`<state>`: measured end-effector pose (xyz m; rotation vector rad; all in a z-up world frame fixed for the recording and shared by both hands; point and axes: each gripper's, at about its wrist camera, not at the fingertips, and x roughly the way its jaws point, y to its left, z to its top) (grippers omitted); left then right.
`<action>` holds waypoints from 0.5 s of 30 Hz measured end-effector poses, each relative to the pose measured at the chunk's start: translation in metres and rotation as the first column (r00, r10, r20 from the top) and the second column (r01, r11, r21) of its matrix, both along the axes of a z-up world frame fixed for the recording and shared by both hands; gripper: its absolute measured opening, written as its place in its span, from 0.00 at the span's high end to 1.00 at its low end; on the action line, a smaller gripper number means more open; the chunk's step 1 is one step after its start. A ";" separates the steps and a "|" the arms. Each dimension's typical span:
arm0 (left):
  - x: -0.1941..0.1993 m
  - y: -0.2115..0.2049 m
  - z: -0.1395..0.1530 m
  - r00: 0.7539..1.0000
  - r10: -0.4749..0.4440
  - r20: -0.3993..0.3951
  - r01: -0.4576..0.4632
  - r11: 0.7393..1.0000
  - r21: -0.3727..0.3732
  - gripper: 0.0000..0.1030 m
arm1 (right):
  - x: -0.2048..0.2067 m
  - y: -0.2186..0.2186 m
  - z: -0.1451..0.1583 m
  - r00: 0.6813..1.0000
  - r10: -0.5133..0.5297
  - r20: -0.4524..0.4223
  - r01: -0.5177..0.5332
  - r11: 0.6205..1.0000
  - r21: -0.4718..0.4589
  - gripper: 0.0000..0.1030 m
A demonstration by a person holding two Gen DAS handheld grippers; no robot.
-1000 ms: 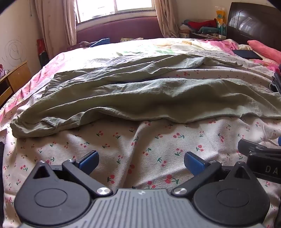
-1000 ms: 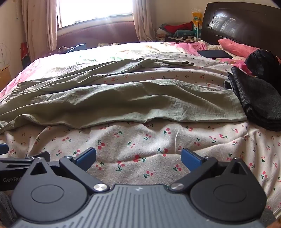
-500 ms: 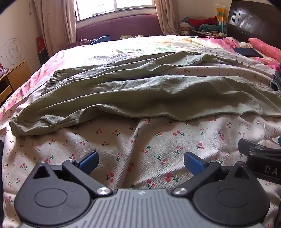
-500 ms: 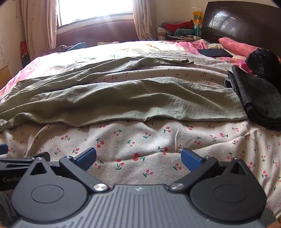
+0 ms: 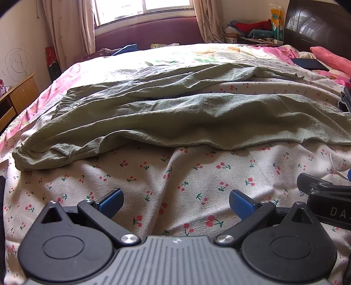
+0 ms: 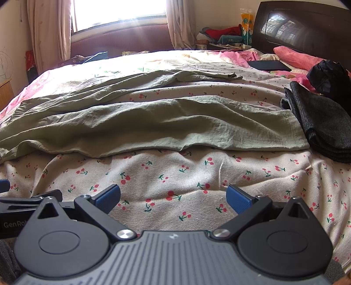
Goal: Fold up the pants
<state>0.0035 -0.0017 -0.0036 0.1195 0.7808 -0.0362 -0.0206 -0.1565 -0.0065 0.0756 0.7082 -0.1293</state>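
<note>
The green pants (image 5: 175, 122) lie spread across the bed, on a cherry-print sheet (image 5: 175, 175), with the waist end toward the left and the 2 legs running toward the right. The near leg lies closest to both claws, its hem (image 6: 294, 131) ending just beside a folded dark garment (image 6: 322, 127) at the right; the far leg (image 6: 175, 76) angles away behind it, and a strip of sheet shows between them. The left gripper (image 5: 175, 202) hangs low over bare sheet in front of the pants, its blue-padded fingers (image 5: 110, 200) spread wide and holding nothing; the near edge of the pants lies ahead of it, apart from the fingertips. The right gripper (image 6: 173, 198) sits the same way, wide and empty, over the sheet short of the near leg's edge. Each claw shows at the side of the other's view, so the 2 are close beside each other. A dark headboard (image 6: 302, 28) stands at the far right, a flat black slab (image 6: 268, 65) lies near a pink pillow (image 6: 296, 58), and a window (image 5: 144, 7) is lit beyond the bed.
</note>
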 end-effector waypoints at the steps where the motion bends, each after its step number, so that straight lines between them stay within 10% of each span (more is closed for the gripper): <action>1: 0.000 0.000 0.000 1.000 0.000 0.001 0.000 1.000 0.000 0.00 | 0.000 0.000 0.000 1.000 0.001 0.000 -0.001 1.000 0.001 0.01; 15: -0.001 -0.001 0.001 1.000 -0.001 0.006 0.001 1.000 0.005 0.00 | 0.001 -0.001 0.001 1.000 0.001 -0.002 -0.001 1.000 0.002 0.01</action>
